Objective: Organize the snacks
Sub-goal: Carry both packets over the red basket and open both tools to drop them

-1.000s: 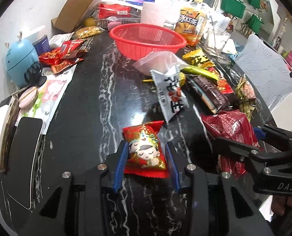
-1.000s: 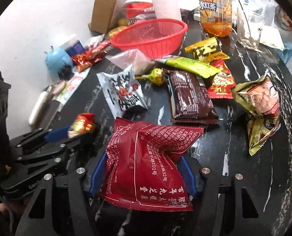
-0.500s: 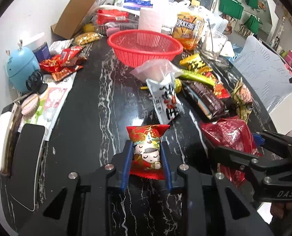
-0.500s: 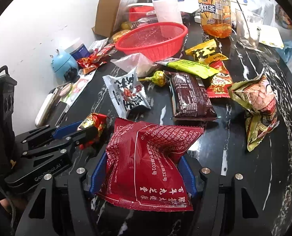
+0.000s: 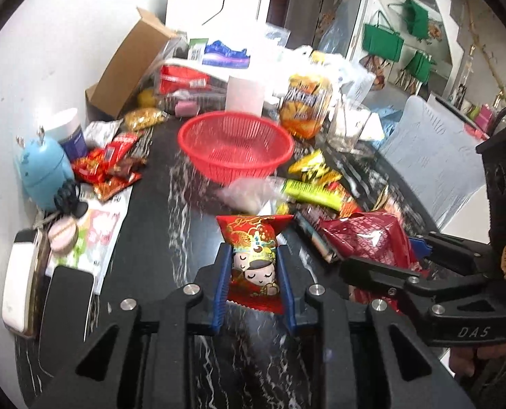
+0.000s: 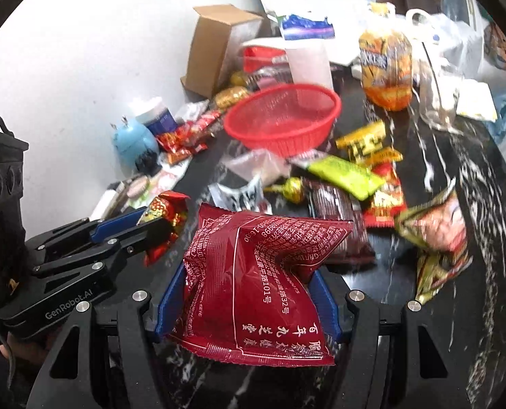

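A small red snack packet with a cartoon face [image 5: 255, 266] sits pinched between the blue pads of my left gripper [image 5: 255, 259], lifted off the black marble table [image 5: 184, 238]. My right gripper [image 6: 246, 283] is shut on a large dark red packet with white print [image 6: 253, 272], also raised. In the right wrist view the left gripper [image 6: 150, 225] shows at the left with its small packet [image 6: 166, 214]. The right gripper and its dark red packet [image 5: 365, 238] appear at the right of the left wrist view. A red mesh basket [image 5: 235, 146] [image 6: 283, 119] stands empty farther back.
Loose snacks lie beyond the grippers: a white packet [image 6: 242, 197], a brown bar [image 6: 334, 218], a green stick pack [image 6: 345, 173], yellow packs [image 6: 365, 139], a crumpled gold bag [image 6: 433, 238]. A cardboard box [image 5: 130, 68], blue gadget [image 5: 45, 173], phones [image 5: 65, 306] and a glass [image 6: 437, 102] crowd the edges.
The left jaws closed onto the small red packet and lifted it off the table. The right gripper rose too, keeping its dark red packet. Both views now tilt up, showing more of the room.
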